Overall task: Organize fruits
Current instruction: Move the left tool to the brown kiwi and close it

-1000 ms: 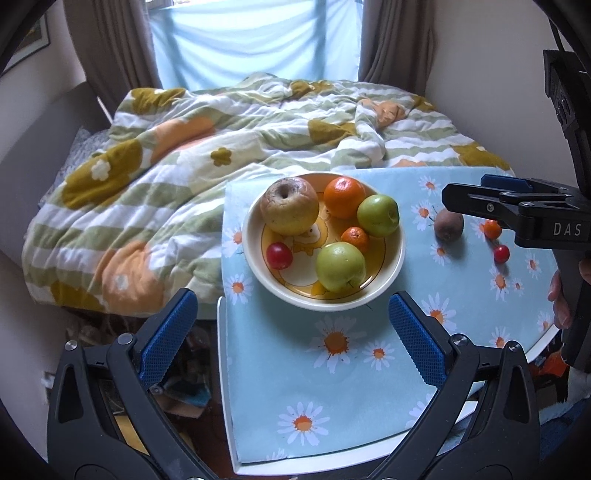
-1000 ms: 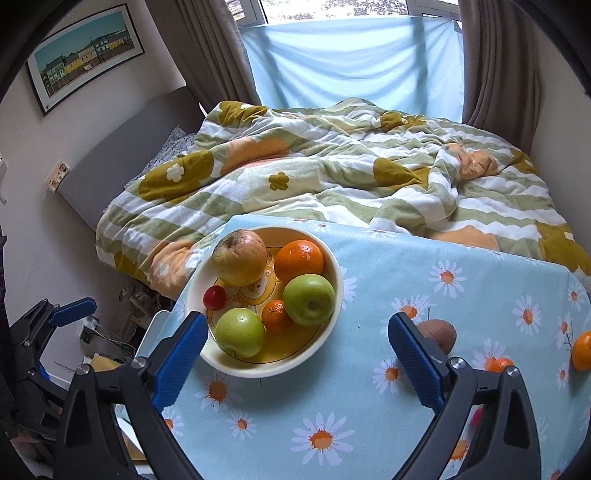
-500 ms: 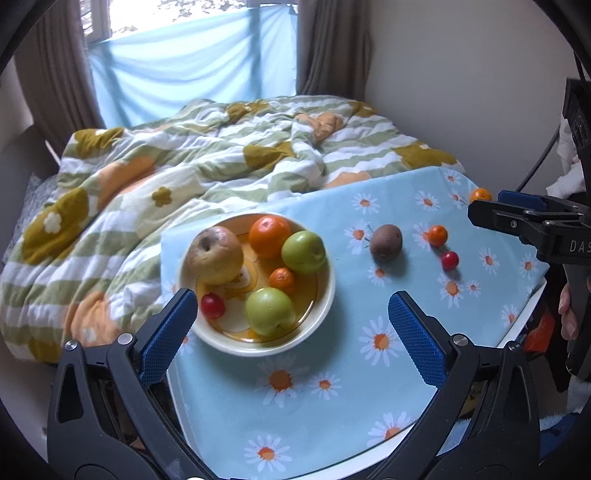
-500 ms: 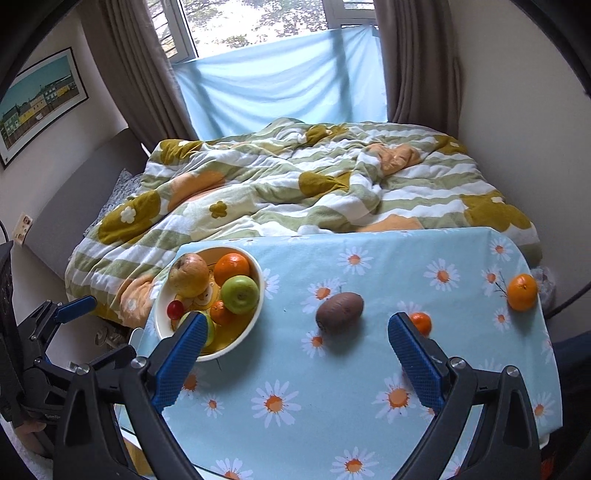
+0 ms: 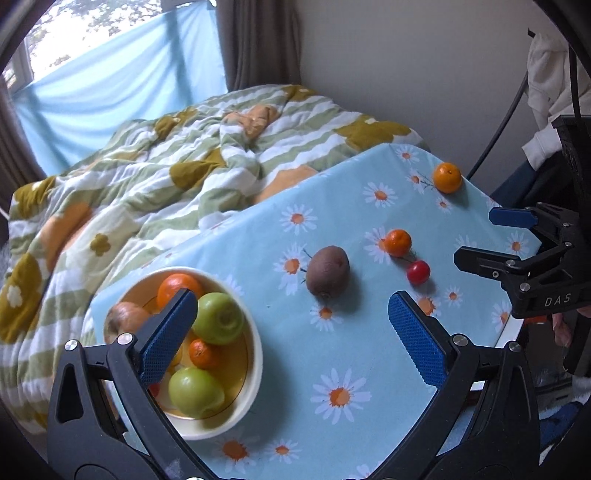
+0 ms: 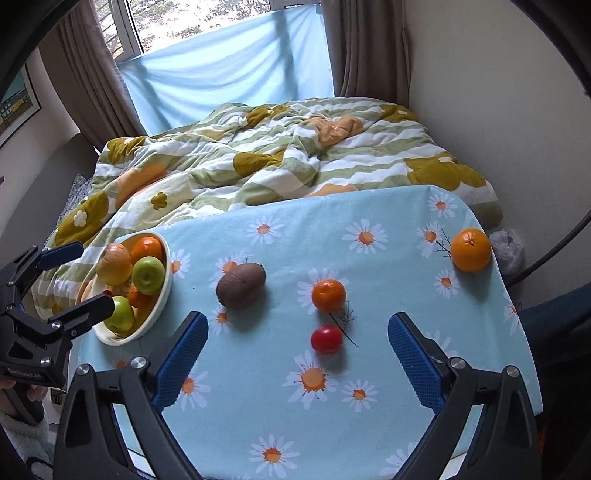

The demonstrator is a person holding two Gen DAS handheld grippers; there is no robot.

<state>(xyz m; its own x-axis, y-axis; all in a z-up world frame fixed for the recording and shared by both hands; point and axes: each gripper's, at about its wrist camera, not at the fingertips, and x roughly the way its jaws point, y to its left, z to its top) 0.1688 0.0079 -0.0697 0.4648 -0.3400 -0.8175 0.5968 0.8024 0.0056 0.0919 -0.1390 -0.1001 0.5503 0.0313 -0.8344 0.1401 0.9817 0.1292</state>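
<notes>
While both grippers (image 5: 291,339) (image 6: 297,360) hang spread and empty, kiwi (image 6: 241,285) and tomato (image 6: 326,339) lie loose — bowl (image 6: 162,291) left.

A home bedroom: beyond the right tongs (image 6: 297,365), a bed is lying rumpled under a green, white and mustard flowered quilt (image 6: 280,162), running back to a window (image 6: 207,22) that is letting in daylight over a pale blue sheet (image 6: 229,70), with brown curtains (image 6: 365,48) hanging either side. A framed picture (image 6: 16,103) is hanging on the wall far left of the tongs. Nearest them, a daisy-print cloth (image 6: 369,369) is covering a small worktop.
</notes>
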